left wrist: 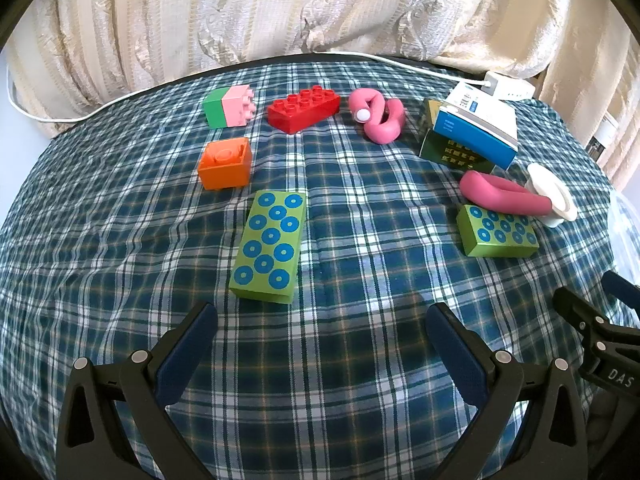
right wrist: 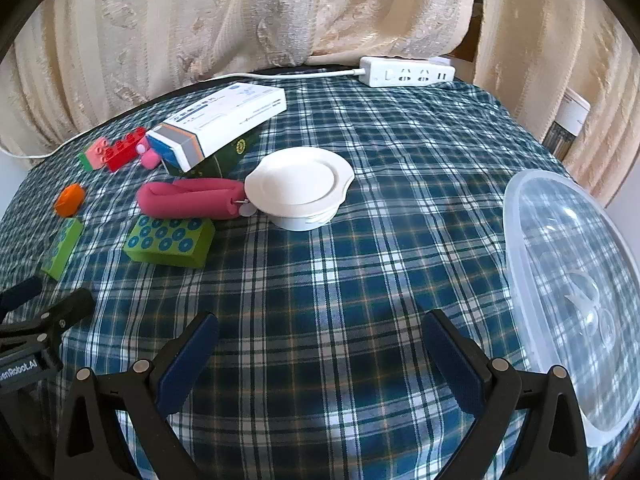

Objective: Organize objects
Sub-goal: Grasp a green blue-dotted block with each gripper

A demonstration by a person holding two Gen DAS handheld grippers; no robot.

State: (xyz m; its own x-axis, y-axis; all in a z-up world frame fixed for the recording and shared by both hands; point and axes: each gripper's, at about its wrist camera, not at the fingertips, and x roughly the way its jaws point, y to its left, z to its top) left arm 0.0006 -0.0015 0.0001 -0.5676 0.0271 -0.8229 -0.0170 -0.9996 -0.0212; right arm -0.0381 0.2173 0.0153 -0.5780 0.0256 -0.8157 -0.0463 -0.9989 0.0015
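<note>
On the plaid cloth lie a long green block with blue dots (left wrist: pixel 269 246), an orange block (left wrist: pixel 225 163), a green-and-pink block (left wrist: pixel 229 105), a red brick (left wrist: pixel 303 109), a curled pink roll (left wrist: pixel 378 115) and a second dotted green block (left wrist: pixel 497 235) (right wrist: pixel 169 241). A straight pink roll (left wrist: pixel 502 199) (right wrist: pixel 191 198) rests against a white lid-like dish (right wrist: pixel 299 186). A blue-and-white box (left wrist: pixel 474 129) (right wrist: pixel 224 120) leans on a dark green box (left wrist: pixel 450 148). My left gripper (left wrist: pixel 322 332) is open and empty, just short of the long green block. My right gripper (right wrist: pixel 320 336) is open and empty over bare cloth.
A clear plastic tub (right wrist: pixel 576 280) stands at the right edge of the table. A white power strip (right wrist: pixel 406 71) with its cable lies at the back. Cream curtains (left wrist: pixel 280 8) hang behind. The right gripper's side shows in the left wrist view (left wrist: pixel 592 328).
</note>
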